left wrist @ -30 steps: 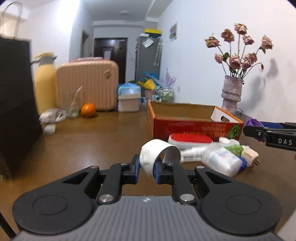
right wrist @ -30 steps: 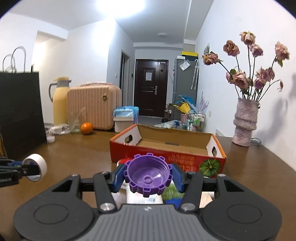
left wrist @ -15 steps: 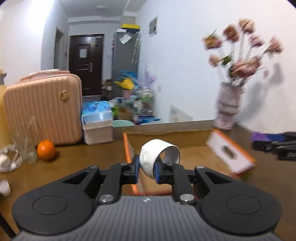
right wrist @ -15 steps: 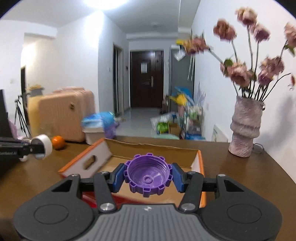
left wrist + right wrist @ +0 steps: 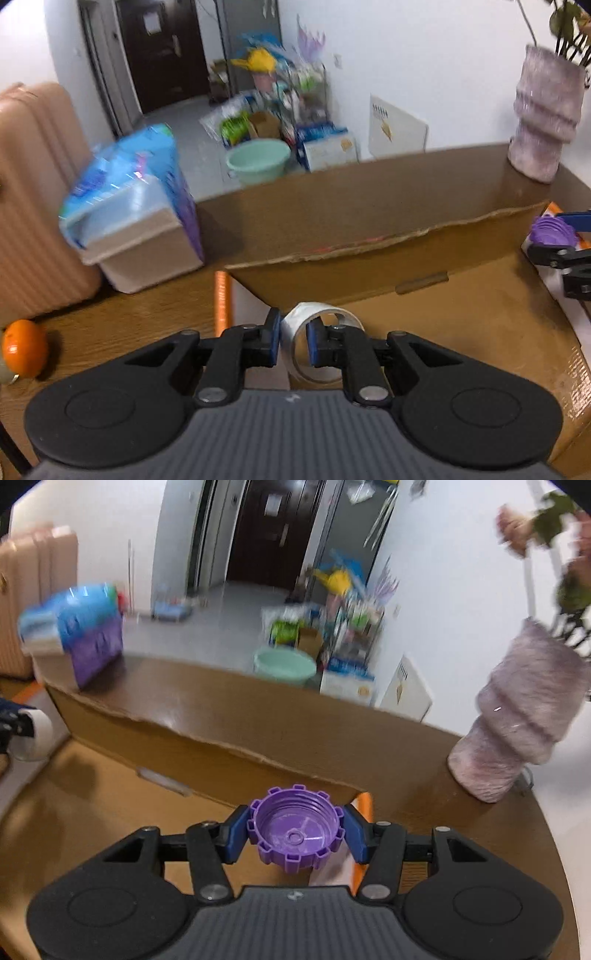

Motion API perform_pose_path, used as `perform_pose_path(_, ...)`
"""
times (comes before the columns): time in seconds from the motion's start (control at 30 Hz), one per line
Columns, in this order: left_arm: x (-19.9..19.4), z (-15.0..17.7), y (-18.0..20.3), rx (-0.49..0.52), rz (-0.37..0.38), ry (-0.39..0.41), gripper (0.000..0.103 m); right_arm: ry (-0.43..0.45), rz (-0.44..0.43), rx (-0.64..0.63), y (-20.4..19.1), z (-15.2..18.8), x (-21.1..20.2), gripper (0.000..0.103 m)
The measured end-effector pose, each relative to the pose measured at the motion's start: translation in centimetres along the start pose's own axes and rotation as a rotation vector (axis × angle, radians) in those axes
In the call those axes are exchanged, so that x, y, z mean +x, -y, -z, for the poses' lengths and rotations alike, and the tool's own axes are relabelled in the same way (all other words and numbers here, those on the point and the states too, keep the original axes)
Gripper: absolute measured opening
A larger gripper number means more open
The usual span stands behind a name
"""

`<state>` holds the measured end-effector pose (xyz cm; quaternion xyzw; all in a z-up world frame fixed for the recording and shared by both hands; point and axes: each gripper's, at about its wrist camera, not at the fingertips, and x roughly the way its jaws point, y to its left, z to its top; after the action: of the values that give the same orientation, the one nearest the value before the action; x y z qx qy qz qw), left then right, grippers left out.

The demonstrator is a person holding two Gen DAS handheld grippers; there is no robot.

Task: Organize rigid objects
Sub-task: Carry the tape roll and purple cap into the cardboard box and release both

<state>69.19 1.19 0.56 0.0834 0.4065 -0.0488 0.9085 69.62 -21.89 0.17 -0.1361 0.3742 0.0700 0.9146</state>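
Both hand-held grippers are over the box (image 5: 461, 332) now, a clear change from half a second ago, when each wrist view looked level across the room at door height. The cameras have tipped downward and moved in: the box's brown floor fills the lower frame and its far wall (image 5: 221, 746) runs right across both views.

The left hand-held gripper (image 5: 293, 341) stays clamped on the tape roll (image 5: 319, 341), one pad inside the ring and one outside, the roll hanging over the box's near-left corner. The right hand-held gripper (image 5: 293, 836) keeps its narrow hold on the purple cap (image 5: 293, 834), open side up, above the right end of the box beside the orange rim (image 5: 364, 801).

Each tool shows at the edge of the other's view: cap (image 5: 552, 230) at far right, roll (image 5: 35, 734) at far left, well apart.

The vase (image 5: 517, 720) stands on the desk (image 5: 461, 812) just beyond the box, larger than before. The orange (image 5: 24, 352) sits at far left on the desk, with the suitcase (image 5: 33, 184) behind it.
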Motion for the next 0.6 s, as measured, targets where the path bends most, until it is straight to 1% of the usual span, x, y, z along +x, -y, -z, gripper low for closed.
perform_pose_path(0.07,0.7,0.5,0.1,0.008,-0.028,-0.015,0.015,-0.039,0.007,-0.040,-0.6,-0.1,1.8,0.053)
perform_pose_path(0.1,0.6,0.5,0.1,0.005,-0.022,-0.011,0.016,-0.052,0.018,-0.056,-0.9,0.0,2.4,0.052)
perform_pose_path(0.13,0.4,0.6,0.2,0.008,-0.020,0.002,0.019,-0.067,0.028,-0.066,-1.2,0.0,2.9,0.052)
perform_pose_path(0.17,0.3,0.5,0.3,0.020,-0.031,0.008,0.023,-0.065,0.027,-0.073,-1.5,0.0,2.9,0.053)
perform_pose_path(0.2,0.3,0.6,0.4,0.034,-0.044,0.012,0.029,-0.052,0.027,-0.084,-1.8,0.0,2.7,0.056)
perform_pose_path(0.23,0.3,0.6,0.4,0.037,-0.038,0.015,0.031,-0.047,0.037,-0.095,-2.2,0.0,2.7,0.060)
perform_pose_path(0.27,0.1,0.7,0.4,0.032,-0.037,0.018,0.031,-0.047,0.053,-0.103,-2.4,0.0,2.6,0.066)
perform_pose_path(0.3,-0.2,0.8,0.2,0.017,-0.036,0.028,0.030,-0.041,0.053,-0.111,-2.6,0.1,2.4,0.068)
perform_pose_path(0.4,-2.1,1.5,-0.1,0.013,-0.039,0.034,0.030,-0.033,0.044,-0.104,-2.4,0.2,0.8,0.070)
perform_pose_path(0.5,-5.8,2.3,-0.4,0.012,-0.030,0.078,0.031,-0.005,0.031,-0.083,-1.9,0.0,-2.1,0.072)
perform_pose_path(0.57,-8.5,2.6,-0.8,-0.001,-0.020,0.104,0.037,0.019,0.025,-0.062,-1.5,0.0,-4.6,0.076)
perform_pose_path(0.6,-10.0,2.8,-1.0,-0.009,-0.019,0.119,0.041,0.033,0.019,-0.051,-1.3,0.0,-6.0,0.077)
